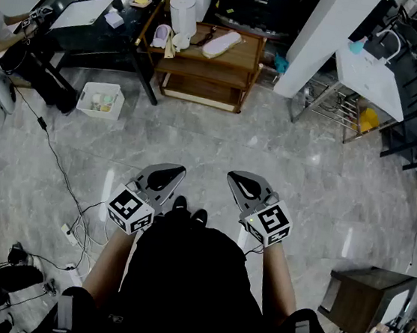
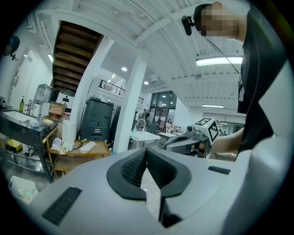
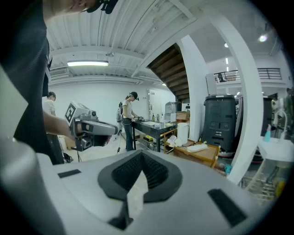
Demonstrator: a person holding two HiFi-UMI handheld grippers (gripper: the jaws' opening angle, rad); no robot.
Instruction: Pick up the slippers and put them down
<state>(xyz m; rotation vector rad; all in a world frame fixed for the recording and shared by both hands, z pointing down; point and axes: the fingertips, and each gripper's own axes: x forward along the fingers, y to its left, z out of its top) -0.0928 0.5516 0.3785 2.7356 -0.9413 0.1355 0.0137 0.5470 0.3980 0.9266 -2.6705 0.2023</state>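
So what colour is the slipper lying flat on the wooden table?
The slipper is off-white; the head view shows it best.

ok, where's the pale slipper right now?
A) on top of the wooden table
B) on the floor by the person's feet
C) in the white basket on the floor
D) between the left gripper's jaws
A: the head view shows the slipper lying flat on the top of the wooden table.
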